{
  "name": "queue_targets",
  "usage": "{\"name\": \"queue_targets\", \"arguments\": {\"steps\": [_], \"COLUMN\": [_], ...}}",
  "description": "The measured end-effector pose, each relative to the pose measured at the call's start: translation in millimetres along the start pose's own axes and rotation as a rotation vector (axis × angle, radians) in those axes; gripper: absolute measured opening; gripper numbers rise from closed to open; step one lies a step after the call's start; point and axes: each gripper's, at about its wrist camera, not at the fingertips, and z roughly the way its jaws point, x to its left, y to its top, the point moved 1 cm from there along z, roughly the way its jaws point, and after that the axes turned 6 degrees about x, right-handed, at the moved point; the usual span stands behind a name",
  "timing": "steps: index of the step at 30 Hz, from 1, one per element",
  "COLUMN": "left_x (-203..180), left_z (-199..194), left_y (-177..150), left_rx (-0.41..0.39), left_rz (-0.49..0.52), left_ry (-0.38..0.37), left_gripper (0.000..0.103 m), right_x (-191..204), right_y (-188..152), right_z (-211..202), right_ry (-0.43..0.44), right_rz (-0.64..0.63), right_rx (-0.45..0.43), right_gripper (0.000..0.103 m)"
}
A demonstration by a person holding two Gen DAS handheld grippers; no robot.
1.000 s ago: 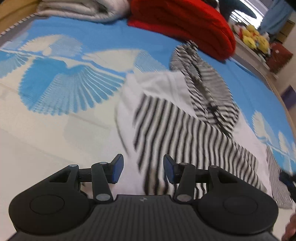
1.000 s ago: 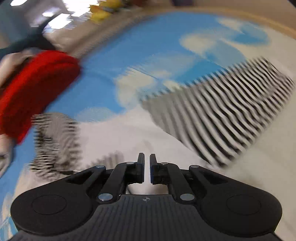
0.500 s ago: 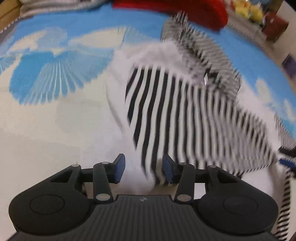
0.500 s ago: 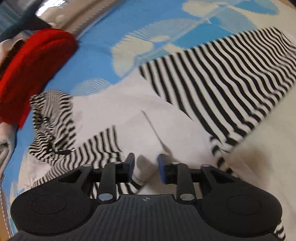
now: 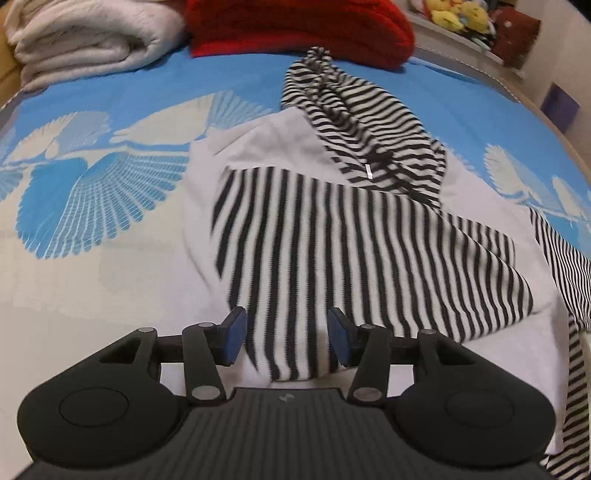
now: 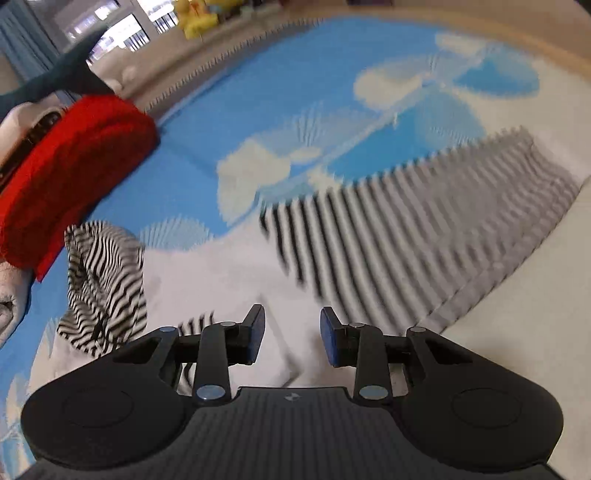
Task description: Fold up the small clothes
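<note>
Releasing: right hand-held gripper (image 6: pixel 290 334) was pinched together, its jaws have just been opening, nothing gripped now. Striped hoodie (image 5: pixel 332 229) lies on the bed (image 5: pixel 110 258), one sleeve folded across the body. Left hand-held gripper (image 5: pixel 282 341) apart, over the sleeve end, not clamped. Other sleeve probably next.

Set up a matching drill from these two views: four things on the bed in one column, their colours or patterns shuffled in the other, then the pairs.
Things:
1. hood
2. folded blanket
3. knitted garment
4. bedspread

Looks:
A. blue with pale feather shapes
B. plain red
C. black and white stripes
D. cream

Pairs: 1-C, 2-D, 3-B, 4-A
</note>
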Motion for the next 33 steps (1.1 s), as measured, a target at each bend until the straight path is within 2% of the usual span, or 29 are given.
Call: {"name": "queue_targets", "arguments": {"steps": [5,12,20,26,29,33], "left_x": [-3,-8,-1,1,1,1], "left_z": [-3,-5,-1,0,0,1], "left_y": [-5,-6,-3,-1,-2,-3], "left_rx": [-0.008,-0.011,-0.004,-0.002,0.0,0.002], "left_rz": [-0.007,0.004,-0.026,-0.041,-0.037,-0.042], "left_ry": [-0.018,-0.021,-0.025,-0.021,-0.023,-0.027], "left_gripper": [0.053,0.053,0.053,0.053,0.054,0.054], "right_x": [-35,-120,-208,-246,-263,-275], "right_y": [20,51,66,67,66,65], "right_z": [-23,-34,-26,-10,4,16], "right_ry": [-0.019,-0.073,-0.078,-0.106,-0.093,-0.097], "right_rz": [-0.028,0.114,0.274,0.364,0.441,0.492], "right_rx": [-0.112,-0.155,-0.108,-0.102,-0.075,-0.09], "right_gripper": [0.037,0.037,0.038,0.038,0.038,0.038]}}
